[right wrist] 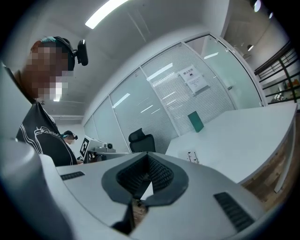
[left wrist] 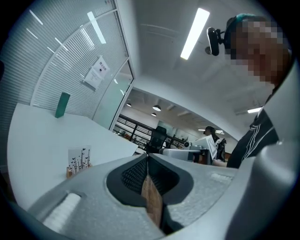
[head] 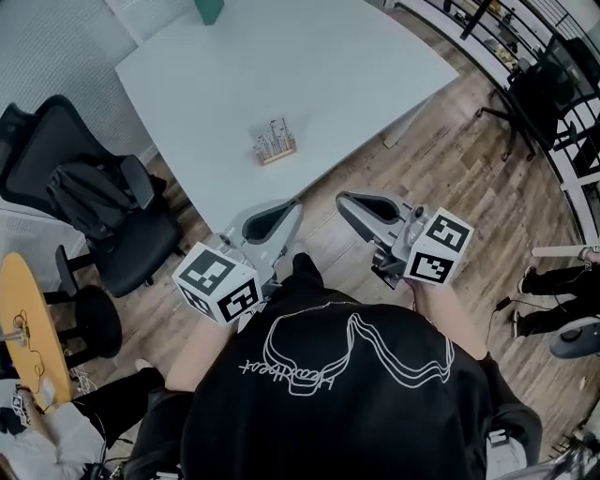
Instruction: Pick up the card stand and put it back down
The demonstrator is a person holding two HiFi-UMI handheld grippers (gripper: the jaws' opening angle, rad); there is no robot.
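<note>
The card stand [head: 275, 142] sits on the table [head: 356, 66], a chair [head: 89, 192] to its left, seemingly a box [head: 209, 8] behind.

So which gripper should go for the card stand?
Left, probably: the left gripper is at the table corner, closer to the card stand; the right gripper hangs over the floor. Both are shut.

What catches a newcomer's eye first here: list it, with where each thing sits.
The small card stand stands alone midway on the white table. At the table's near corner, the left gripper and right gripper are held side by side, jaws together and empty. A black office chair sits left of the table.
</note>
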